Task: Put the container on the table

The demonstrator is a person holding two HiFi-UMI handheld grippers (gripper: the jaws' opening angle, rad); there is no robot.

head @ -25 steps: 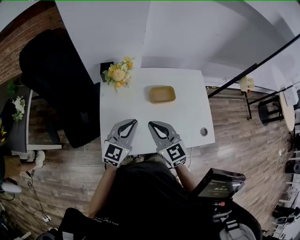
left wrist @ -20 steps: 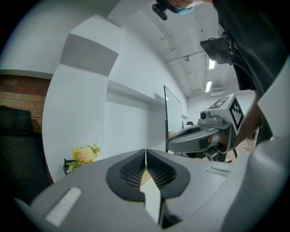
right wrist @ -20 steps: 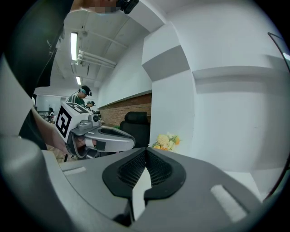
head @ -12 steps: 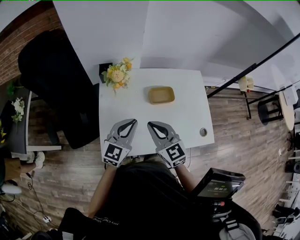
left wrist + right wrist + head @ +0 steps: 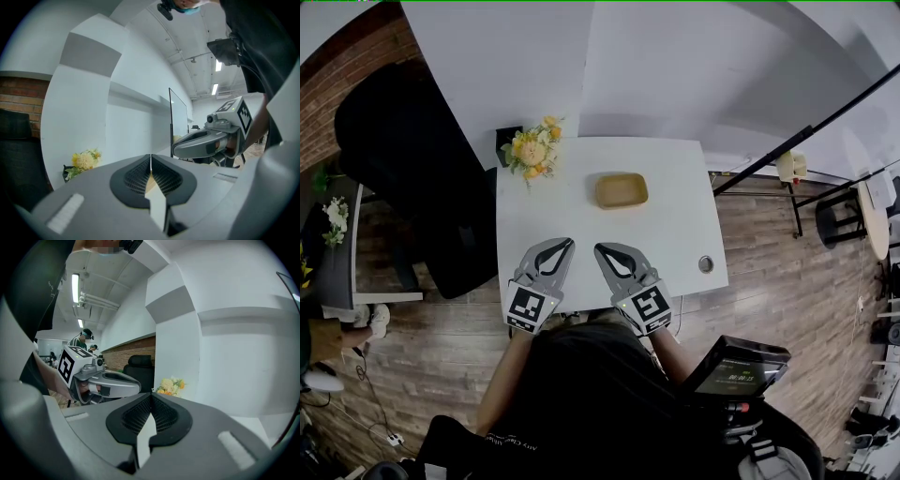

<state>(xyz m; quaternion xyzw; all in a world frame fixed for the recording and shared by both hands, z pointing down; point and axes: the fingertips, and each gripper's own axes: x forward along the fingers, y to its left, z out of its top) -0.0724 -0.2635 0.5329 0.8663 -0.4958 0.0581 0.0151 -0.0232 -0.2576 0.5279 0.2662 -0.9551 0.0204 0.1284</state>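
A shallow tan container (image 5: 622,190) rests on the white table (image 5: 675,234), near its middle toward the far side. My left gripper (image 5: 569,244) and my right gripper (image 5: 598,249) hover side by side over the table's near edge, well short of the container. Both are shut with nothing between the jaws. In the left gripper view the jaws (image 5: 150,161) meet tip to tip and the right gripper (image 5: 211,140) shows beside them. In the right gripper view the jaws (image 5: 151,399) are also closed, with the left gripper (image 5: 101,380) at the left.
A bunch of yellow flowers (image 5: 534,148) stands at the table's far left corner. A black office chair (image 5: 408,169) sits left of the table. A small round cap (image 5: 705,264) lies near the table's right edge. A white wall rises behind the table.
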